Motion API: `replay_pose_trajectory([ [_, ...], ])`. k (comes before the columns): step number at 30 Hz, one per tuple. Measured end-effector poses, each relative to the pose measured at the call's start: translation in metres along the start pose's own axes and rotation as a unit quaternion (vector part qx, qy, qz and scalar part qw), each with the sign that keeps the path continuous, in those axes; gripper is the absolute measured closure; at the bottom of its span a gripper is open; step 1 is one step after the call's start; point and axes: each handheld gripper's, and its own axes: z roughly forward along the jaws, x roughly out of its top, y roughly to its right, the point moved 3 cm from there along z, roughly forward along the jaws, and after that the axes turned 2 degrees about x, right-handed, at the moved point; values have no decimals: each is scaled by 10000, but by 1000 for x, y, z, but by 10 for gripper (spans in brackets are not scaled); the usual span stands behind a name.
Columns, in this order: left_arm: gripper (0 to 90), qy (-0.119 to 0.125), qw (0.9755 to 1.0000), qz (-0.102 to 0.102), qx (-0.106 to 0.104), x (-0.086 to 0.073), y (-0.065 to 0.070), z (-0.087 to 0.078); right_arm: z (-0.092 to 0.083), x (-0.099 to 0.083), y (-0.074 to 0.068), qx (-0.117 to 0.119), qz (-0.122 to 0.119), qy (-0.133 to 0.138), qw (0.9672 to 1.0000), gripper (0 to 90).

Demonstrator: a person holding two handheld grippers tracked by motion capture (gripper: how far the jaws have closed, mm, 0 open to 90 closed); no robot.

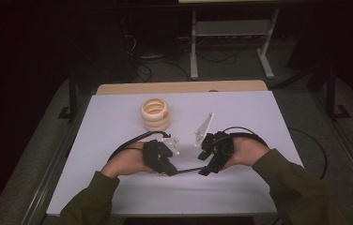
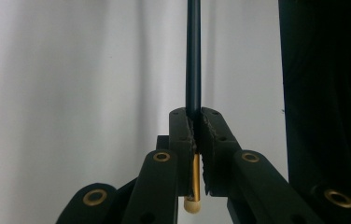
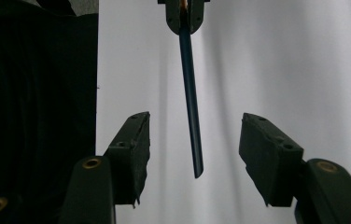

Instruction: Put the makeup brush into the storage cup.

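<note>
The left gripper [image 2: 196,135] is clamped on a thin dark pencil [image 2: 193,56] near its gold ferrule and pale eraser end, which pokes out behind the pads. The pencil runs level above the bench [image 1: 118,122], reaching from the left gripper [image 1: 165,161] toward the right gripper [image 1: 207,164]. In the right gripper view its free tip hangs between the two jaws of the right gripper [image 3: 194,144], which stand apart on either side without touching it. Farther off, toward the back of the white bench, stands a stack of cream rings [image 1: 155,114] with an orange mark on its side
</note>
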Motion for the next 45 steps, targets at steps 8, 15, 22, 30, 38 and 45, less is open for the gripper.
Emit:
replay_pose_trajectory([
  [8, 838, 26, 10000, -24, -18, 0, 1, -1, 8, 1, 5, -22, -15, -123, 9999, 483],
  [15, 838, 0, 10000, 7, -13, 0, 1, -1, 13, 2, 7, 45, -15, -251, 9997, 530],
  [22, 838, -7, 10000, 0, -10, 0, 1, -1, 19, 3, 8, 64, -80, -338, 9994, 622],
  [30, 838, -8, 10000, 10, -14, 0, 1, -2, 24, 4, 7, 163, -160, -409, 9989, 686],
  [38, 838, -24, 10000, 5, -4, 0, 1, -1, 23, 4, 7, 184, -209, -419, 9987, 735],
  [45, 838, -11, 10000, -20, -1, 0, 1, -1, 25, 4, 6, 245, -270, -468, 9982, 786],
])
